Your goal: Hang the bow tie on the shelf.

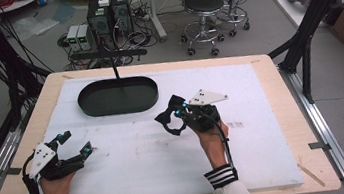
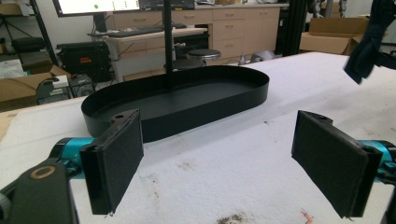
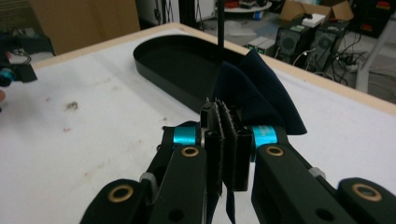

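Near the tray (image 1: 117, 96): your right gripper (image 1: 180, 112) pinching a dark cloth (image 1: 169, 119) just beside it; your left gripper (image 1: 73, 143) farther off, spread wide.

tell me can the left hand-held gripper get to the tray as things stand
Probably yes. The left hand-held gripper is open and holds nothing, and only bare white mat lies between it and the tray. The right hand-held gripper with its cloth stays off to the side.

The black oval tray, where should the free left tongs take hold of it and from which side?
Grip the black oval tray by its thin upright wall at the near long side, coming from the left tongs' side with one pad inside and one outside; the low rim is likely its only graspable part.
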### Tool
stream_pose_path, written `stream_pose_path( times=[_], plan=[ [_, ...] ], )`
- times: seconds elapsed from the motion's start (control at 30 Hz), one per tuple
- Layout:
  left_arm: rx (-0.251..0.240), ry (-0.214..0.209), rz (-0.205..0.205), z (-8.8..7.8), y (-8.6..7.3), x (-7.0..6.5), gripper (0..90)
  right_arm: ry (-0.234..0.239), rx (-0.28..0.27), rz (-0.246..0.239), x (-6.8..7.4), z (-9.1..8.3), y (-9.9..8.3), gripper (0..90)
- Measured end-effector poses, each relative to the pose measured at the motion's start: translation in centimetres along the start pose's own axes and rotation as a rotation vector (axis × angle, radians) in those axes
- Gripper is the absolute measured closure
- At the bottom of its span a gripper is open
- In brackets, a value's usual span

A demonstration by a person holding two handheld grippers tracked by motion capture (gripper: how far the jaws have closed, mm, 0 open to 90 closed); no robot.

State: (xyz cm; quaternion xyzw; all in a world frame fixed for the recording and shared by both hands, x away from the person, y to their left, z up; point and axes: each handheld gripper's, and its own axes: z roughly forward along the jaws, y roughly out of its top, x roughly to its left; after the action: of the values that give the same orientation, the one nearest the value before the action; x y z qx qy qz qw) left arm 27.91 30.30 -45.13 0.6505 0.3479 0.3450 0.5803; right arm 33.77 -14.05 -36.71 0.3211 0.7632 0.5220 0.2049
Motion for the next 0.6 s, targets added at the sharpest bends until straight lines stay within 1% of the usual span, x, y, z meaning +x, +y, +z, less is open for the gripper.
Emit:
stream_pose_path(
  times=[0.03, 0.1, 0.23, 0.37, 0.47, 0.6],
  plan=[
    [0.001, -0.001, 0.001, 0.0, 0.0, 0.0, 17.0, 0.002, -0.012, 0.002, 0.0, 0.0, 0.2, 87.5],
    [0.000, 0.000, 0.001, 0.0, 0.0, 0.0, 17.0, -0.001, -0.057, 0.007, -0.1, 0.0, 0.3, 87.5],
    [0.000, 0.000, 0.000, 0.0, 0.0, 0.0, 17.0, -0.016, -0.099, 0.027, -0.6, 0.0, 0.4, 87.5],
    [0.002, -0.001, 0.000, 0.0, 0.0, 0.0, 17.0, -0.006, -0.178, 0.053, -1.2, -0.2, 0.5, 87.6],
    [0.001, -0.001, -0.001, 0.0, 0.0, 0.0, 17.0, 0.005, -0.196, 0.057, -1.5, -0.2, 1.3, 87.6],
    [0.001, -0.001, -0.005, 0.0, 0.0, 0.0, 17.0, 0.026, -0.232, 0.045, -1.8, 0.2, 3.0, 87.6]
  ],
)
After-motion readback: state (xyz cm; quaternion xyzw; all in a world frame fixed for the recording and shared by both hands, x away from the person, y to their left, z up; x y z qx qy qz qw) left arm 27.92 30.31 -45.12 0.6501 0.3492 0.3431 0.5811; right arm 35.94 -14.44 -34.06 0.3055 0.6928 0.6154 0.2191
